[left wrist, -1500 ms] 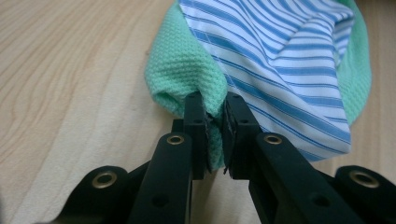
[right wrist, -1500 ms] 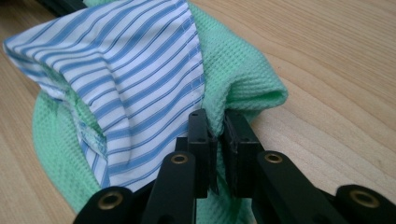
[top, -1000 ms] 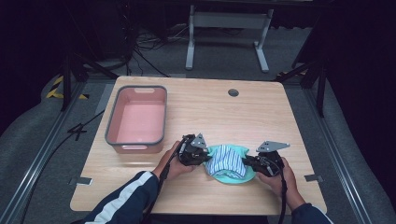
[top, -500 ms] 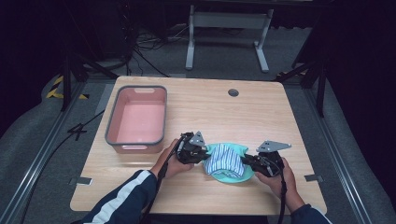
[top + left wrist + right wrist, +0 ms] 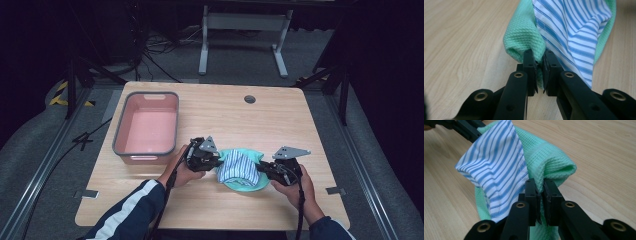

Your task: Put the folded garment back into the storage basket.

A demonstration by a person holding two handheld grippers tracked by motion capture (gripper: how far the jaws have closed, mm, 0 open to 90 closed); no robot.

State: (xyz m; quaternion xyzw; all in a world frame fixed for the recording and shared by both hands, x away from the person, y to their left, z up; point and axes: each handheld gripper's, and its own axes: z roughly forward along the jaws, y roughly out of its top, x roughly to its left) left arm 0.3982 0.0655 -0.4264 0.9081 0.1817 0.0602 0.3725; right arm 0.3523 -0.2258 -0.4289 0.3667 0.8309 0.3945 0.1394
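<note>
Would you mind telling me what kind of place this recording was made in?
Probably a lab or studio set up for recording: a lone wooden table on grey carpet, dark surroundings, loose cables on the floor and a metal stand behind it.

Two cloths lie near the front: one green cloth [image 5: 248,170] and one striped cloth [image 5: 237,167]. One pink bin [image 5: 147,126] sits left. Two grippers: the left gripper [image 5: 216,162] and the right gripper [image 5: 262,169].

Green waffle cloth [image 5: 248,170] under bunched striped cloth [image 5: 239,166]
</note>
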